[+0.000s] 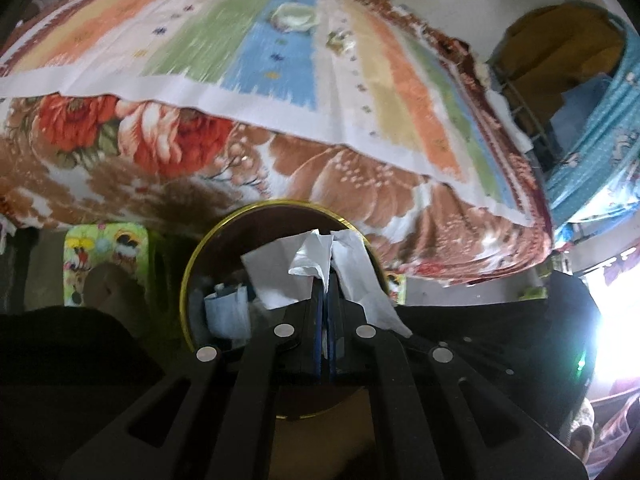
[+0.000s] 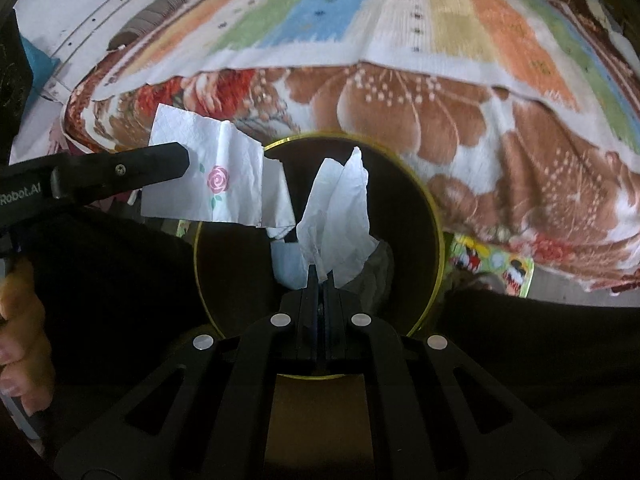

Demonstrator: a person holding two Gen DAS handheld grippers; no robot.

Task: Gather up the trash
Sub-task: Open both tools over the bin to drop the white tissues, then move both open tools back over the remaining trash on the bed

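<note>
My left gripper (image 1: 326, 280) is shut on a white tissue (image 1: 280, 276) over a round dark bin with a yellow rim (image 1: 188, 280). In the right wrist view the same left gripper (image 2: 185, 160) comes in from the left, and its tissue (image 2: 216, 180) shows a pink rose print. My right gripper (image 2: 320, 276) is shut on a second crumpled white tissue (image 2: 340, 216), held above the mouth of the bin (image 2: 438, 240). Pale paper scraps (image 2: 286, 266) lie inside the bin. Both grippers point steeply down.
Behind the bin stands a bed with a floral blanket (image 1: 320, 176) and a striped cloth (image 1: 276, 52). A clear wrapper (image 1: 294, 16) and a small crumpled scrap (image 1: 340, 40) lie on the cloth. A cartoon-print stool (image 1: 104, 248) stands left of the bin. A hand (image 2: 20, 320) grips the left handle.
</note>
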